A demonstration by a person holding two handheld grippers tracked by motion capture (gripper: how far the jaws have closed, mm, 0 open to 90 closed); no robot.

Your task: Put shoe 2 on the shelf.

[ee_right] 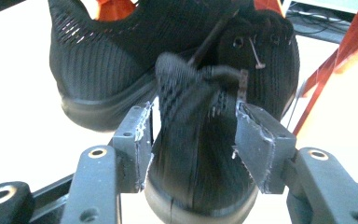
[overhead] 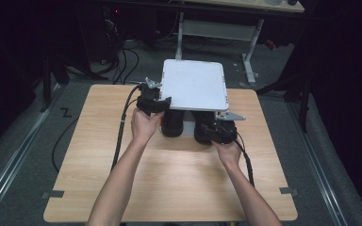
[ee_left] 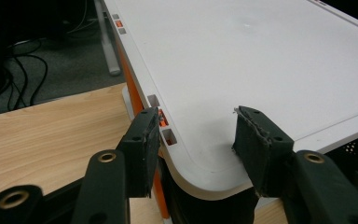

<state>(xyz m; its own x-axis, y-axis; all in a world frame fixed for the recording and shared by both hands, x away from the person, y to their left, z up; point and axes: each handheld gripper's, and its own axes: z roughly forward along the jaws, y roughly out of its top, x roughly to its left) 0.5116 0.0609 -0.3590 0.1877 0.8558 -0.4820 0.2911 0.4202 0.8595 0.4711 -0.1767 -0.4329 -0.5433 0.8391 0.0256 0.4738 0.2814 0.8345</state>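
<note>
The left gripper [ee_left: 193, 140] stands apart around the white lid's [ee_left: 261, 60] near corner; beneath it at the counter's [overhead: 169, 179] twelve o'clock, the right gripper [ee_right: 191, 140] stands apart around a black shoe's [ee_right: 191, 168] heel

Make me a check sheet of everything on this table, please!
Surface: wooden table, bare at the front.
Job's things: white lid of an orange-sided box, raised over two black shoes; the right shoe's heel sits between the right jaws.
Clutter: nothing seen.
Grippers: left gripper straddles the lid's near left corner, one jaw at the edge, one on top; right gripper open around the heel, pads not pressing.
Cables: one black cable trails from each gripper.
Surroundings: dark floor, another desk's legs, floor cables.
</note>
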